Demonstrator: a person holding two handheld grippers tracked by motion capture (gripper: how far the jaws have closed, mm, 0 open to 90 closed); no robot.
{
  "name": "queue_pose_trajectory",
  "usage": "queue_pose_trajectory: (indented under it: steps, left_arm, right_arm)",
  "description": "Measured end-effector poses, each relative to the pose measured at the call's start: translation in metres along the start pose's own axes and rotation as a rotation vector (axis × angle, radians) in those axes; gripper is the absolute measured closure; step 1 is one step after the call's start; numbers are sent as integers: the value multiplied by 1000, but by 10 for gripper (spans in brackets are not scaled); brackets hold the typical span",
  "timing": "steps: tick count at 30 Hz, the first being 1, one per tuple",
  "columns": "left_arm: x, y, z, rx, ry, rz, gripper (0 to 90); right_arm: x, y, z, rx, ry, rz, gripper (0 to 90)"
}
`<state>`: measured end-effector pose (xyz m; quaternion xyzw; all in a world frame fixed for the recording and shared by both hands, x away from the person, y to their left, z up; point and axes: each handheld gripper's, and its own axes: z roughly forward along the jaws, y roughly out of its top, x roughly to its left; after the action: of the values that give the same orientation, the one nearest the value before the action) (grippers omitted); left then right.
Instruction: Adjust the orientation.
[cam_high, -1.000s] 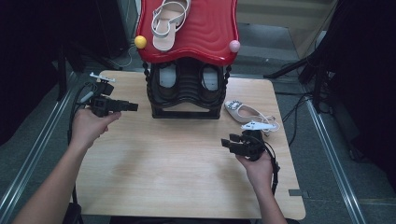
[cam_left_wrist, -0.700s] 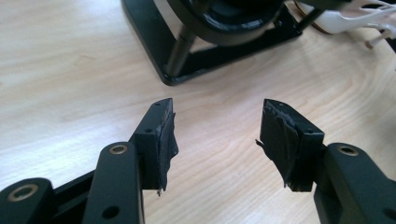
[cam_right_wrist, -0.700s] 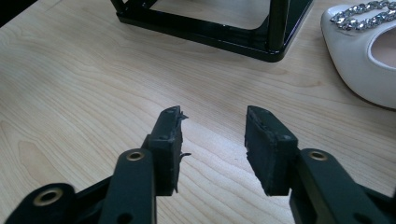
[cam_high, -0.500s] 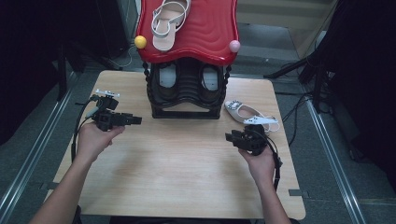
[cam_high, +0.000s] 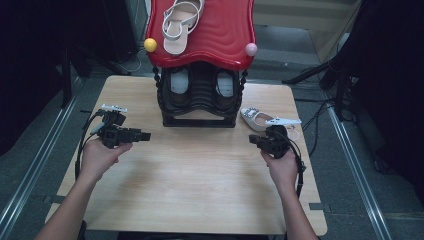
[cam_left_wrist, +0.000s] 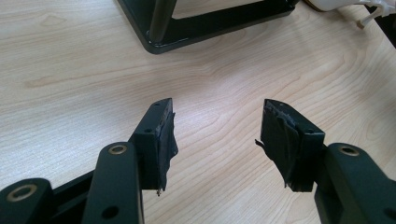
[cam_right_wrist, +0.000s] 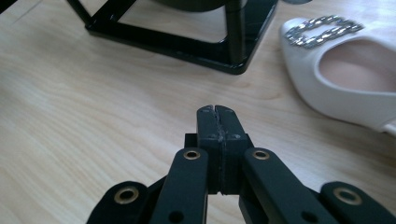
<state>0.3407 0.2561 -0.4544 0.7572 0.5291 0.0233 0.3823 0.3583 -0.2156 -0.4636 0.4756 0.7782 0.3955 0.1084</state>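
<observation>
The white shoe (cam_right_wrist: 345, 88), right of frame, looks light and stiff; take its side wall. Right hand-held gripper (cam_right_wrist: 217, 112) clenched empty, left hand-held gripper (cam_left_wrist: 217, 135) released.

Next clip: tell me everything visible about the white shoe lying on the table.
The white shoe is a glossy flat with a pointed toe, a sparkly silver buckle across the toe and a pale pink lining. It lies upright on the wooden table, beside the black rack's right foot, toe toward the rack. Nothing grips it; the right gripper is shut just short of it.
</observation>
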Motion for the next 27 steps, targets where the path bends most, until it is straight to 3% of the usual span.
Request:
queue_pose_trajectory:
  steps: [9,16,20,27]
  left_arm:
    - [-2,-2,3,14,2,20,451]
    - [-2,-3,4,11,-3,25,452]
    - [-2,-3,4,12,-5,26,453]
    - [-2,-4,6,17,-3,33,453]
  right_arm:
    - [-28,14,-2,-11,-16,48,900]
    - [-51,28,-7,-27,-63,42,900]
    - [-71,35,-11,-43,-69,83,900]
    - [-89,39,-11,-30,-97,105,900]
